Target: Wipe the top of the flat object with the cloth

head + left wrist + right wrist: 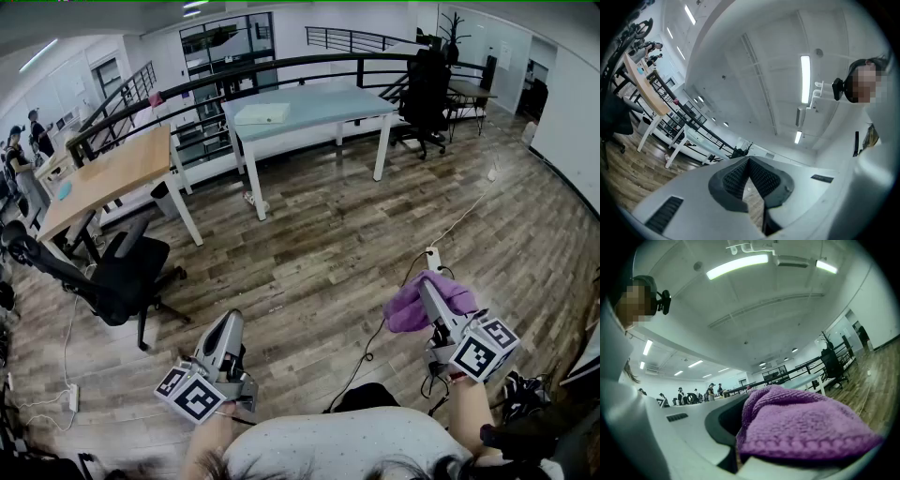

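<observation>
In the head view a flat white object (262, 113) lies on the pale blue table (328, 101) far ahead across the room. My right gripper (429, 292) is held low at the right, shut on a bunched purple cloth (417, 305). In the right gripper view the cloth (801, 427) fills the space between the jaws and hides the fingertips. My left gripper (227, 326) hangs low at the left, shut with nothing in it. In its own view the ribbed pads (764, 176) meet at the tips of the left gripper (749, 161). Both grippers are well short of the table.
A wooden desk (112, 173) and a black office chair (112, 272) stand at the left. A power strip (433, 255) with a cable lies on the wood floor ahead of my right gripper. Another black chair (427, 89) and a railing (281, 70) are behind the table. People stand at far left.
</observation>
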Action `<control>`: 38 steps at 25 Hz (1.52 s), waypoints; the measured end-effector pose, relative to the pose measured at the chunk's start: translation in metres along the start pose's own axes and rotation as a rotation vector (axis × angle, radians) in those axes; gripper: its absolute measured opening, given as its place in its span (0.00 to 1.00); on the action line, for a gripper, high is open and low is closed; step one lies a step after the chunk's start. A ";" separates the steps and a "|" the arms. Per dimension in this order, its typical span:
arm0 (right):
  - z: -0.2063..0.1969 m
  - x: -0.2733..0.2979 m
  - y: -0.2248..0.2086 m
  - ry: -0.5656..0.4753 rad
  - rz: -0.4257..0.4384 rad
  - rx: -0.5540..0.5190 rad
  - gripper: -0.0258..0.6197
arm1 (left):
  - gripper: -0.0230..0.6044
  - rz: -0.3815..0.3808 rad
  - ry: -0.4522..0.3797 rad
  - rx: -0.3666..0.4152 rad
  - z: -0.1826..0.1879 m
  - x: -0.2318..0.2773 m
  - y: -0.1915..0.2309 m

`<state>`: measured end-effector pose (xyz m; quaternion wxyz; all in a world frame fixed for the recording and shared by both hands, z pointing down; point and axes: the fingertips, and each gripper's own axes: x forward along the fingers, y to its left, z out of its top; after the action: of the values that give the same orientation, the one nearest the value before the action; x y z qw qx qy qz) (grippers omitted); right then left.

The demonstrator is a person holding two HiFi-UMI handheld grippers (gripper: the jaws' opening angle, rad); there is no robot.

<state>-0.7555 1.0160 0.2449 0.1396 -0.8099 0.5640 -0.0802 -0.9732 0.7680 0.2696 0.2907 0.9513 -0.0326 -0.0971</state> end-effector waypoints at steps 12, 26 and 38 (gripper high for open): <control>0.004 0.016 -0.022 -0.012 -0.004 0.006 0.08 | 0.05 -0.028 -0.011 0.060 0.004 0.029 -0.002; 0.040 0.072 -0.172 0.017 0.041 -0.004 0.08 | 0.05 -0.010 -0.076 0.060 -0.040 0.187 -0.019; 0.072 0.104 -0.321 0.151 0.196 0.051 0.08 | 0.05 -0.042 -0.037 -0.018 -0.125 0.376 -0.070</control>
<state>-0.4126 1.0325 0.2755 0.1245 -0.7387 0.6473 -0.1410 -0.5790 0.8494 0.2695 0.2966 0.9471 -0.0169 -0.1213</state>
